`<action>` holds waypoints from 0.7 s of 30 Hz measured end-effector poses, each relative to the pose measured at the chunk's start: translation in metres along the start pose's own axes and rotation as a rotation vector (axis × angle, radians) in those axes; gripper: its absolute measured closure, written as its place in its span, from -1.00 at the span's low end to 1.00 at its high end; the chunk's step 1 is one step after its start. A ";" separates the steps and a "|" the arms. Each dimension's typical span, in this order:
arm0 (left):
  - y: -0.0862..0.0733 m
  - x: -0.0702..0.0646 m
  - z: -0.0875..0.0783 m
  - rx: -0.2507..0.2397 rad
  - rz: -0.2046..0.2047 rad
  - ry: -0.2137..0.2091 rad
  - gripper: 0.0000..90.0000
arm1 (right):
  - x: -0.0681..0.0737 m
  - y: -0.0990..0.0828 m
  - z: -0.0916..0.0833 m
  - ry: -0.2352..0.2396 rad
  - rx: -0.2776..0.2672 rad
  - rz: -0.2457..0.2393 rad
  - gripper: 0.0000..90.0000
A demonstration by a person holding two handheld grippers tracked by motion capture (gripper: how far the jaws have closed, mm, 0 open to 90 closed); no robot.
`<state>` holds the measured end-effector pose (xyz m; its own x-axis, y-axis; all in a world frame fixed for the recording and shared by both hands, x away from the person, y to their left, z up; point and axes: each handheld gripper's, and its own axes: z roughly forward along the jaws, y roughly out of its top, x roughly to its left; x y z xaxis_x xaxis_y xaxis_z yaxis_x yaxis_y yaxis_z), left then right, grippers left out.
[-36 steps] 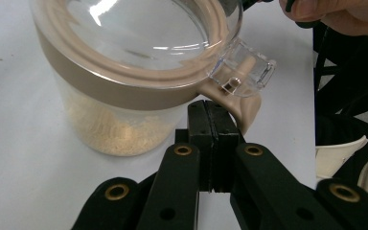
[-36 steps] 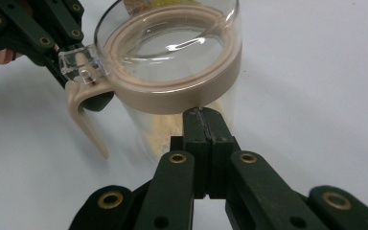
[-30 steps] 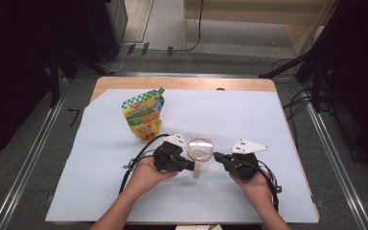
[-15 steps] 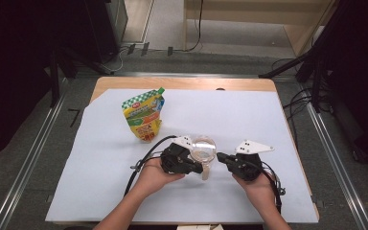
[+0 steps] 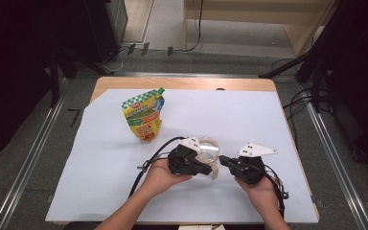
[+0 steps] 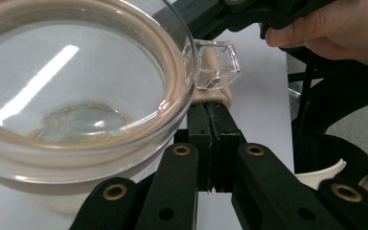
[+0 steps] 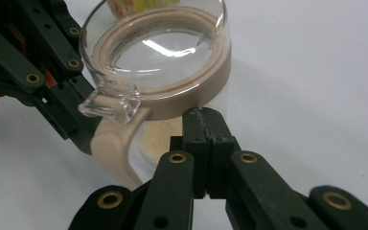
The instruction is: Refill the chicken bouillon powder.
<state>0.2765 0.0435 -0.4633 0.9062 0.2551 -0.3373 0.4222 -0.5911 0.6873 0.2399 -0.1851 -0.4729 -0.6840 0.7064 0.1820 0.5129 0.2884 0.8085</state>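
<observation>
1. In the high view, your left gripper (image 5: 206,168) sits just below the centre of the frame, held in your left hand (image 5: 160,176), its tip against the handle side of a clear jar (image 5: 207,149).
2. Your right gripper (image 5: 224,159) lies just to the right of it, in your right hand (image 5: 261,188), with its tip right beside the jar.
3. The jar stands on the white sheet (image 5: 249,120) that covers the tabletop (image 5: 182,83), just below the centre of the frame, between the two grippers.
4. In the left gripper view, the fingers (image 6: 202,143) are pressed together with no gap between them, and their tips reach up to the jar's beige handle (image 6: 215,96) below a clear lid tab (image 6: 218,64). You cannot tell whether they pinch anything.
5. In the right gripper view, the fingers (image 7: 220,134) are likewise closed flat against each other, their tips just under the beige ring (image 7: 191,93) of the lid, holding nothing visible.
6. That same view shows the beige handle curving down at lower left, with pale grains inside the jar.
7. A green and yellow pouch (image 5: 144,115) stands upright in the upper left part of the sheet, well apart from the jar.
</observation>
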 end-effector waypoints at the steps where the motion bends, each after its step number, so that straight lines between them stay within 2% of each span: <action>1: 0.000 0.000 0.000 0.002 -0.001 -0.004 1.00 | 0.001 0.000 -0.001 -0.001 0.000 0.008 1.00; 3: 0.001 0.001 0.000 0.005 -0.010 -0.011 0.97 | 0.002 -0.001 -0.003 0.004 0.006 0.018 1.00; 5: 0.000 0.002 -0.002 0.020 -0.018 -0.035 0.91 | 0.003 -0.002 -0.004 0.007 0.007 0.018 1.00; 7: 0.001 0.002 -0.009 0.027 -0.014 -0.034 0.84 | 0.006 -0.003 -0.007 0.019 0.007 0.020 1.00; 9: 0.000 0.004 -0.015 0.021 -0.041 -0.052 0.80 | 0.010 -0.004 -0.009 0.030 0.011 0.018 1.00; 13: -0.001 0.007 -0.023 0.031 -0.057 -0.066 0.75 | 0.016 -0.006 -0.012 0.039 0.021 0.011 1.00; 16: -0.003 0.007 -0.029 0.042 -0.048 -0.051 0.68 | 0.018 -0.008 -0.017 0.039 0.020 0.013 1.00; 21: -0.005 0.011 -0.041 0.037 -0.040 -0.029 0.63 | 0.024 -0.010 -0.024 0.067 0.004 0.012 1.00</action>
<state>0.2858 0.0803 -0.4442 0.8872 0.2573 -0.3830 0.4567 -0.6085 0.6490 0.2054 -0.1867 -0.4631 -0.7109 0.6648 0.2294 0.5236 0.2825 0.8038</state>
